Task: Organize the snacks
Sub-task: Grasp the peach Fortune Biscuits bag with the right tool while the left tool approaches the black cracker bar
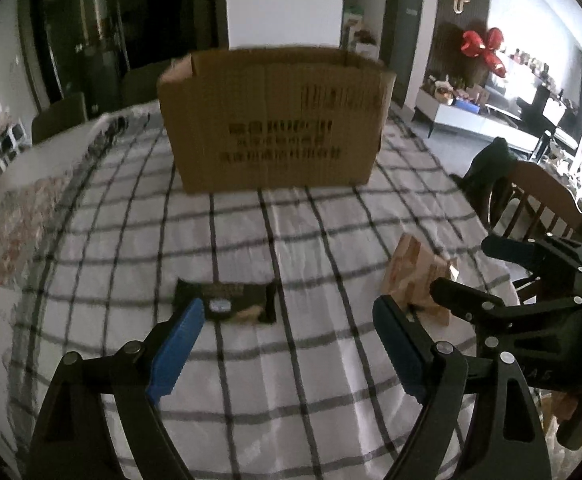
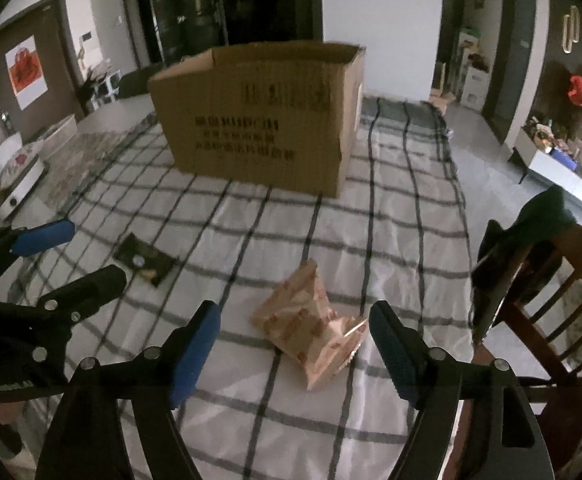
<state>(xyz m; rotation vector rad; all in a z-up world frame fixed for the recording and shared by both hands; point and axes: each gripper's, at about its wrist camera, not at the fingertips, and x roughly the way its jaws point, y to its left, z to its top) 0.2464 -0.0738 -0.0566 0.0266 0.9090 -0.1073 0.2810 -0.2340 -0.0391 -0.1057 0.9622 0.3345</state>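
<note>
A dark snack packet (image 1: 227, 302) lies flat on the checked tablecloth, just ahead of my open left gripper (image 1: 289, 312); it also shows in the right wrist view (image 2: 145, 260). A tan and red snack bag (image 2: 311, 326) lies crumpled between and just ahead of the fingers of my open right gripper (image 2: 293, 322); in the left wrist view the bag (image 1: 415, 276) sits to the right. An open cardboard box (image 1: 275, 120) stands at the far end of the table, also in the right wrist view (image 2: 263, 116). Both grippers are empty.
The table (image 1: 291, 240) has a white cloth with dark checks. A wooden chair (image 2: 551, 300) with dark clothing over it stands at the right edge. A floral mat (image 1: 15, 220) and a white appliance (image 2: 15, 176) lie at the left.
</note>
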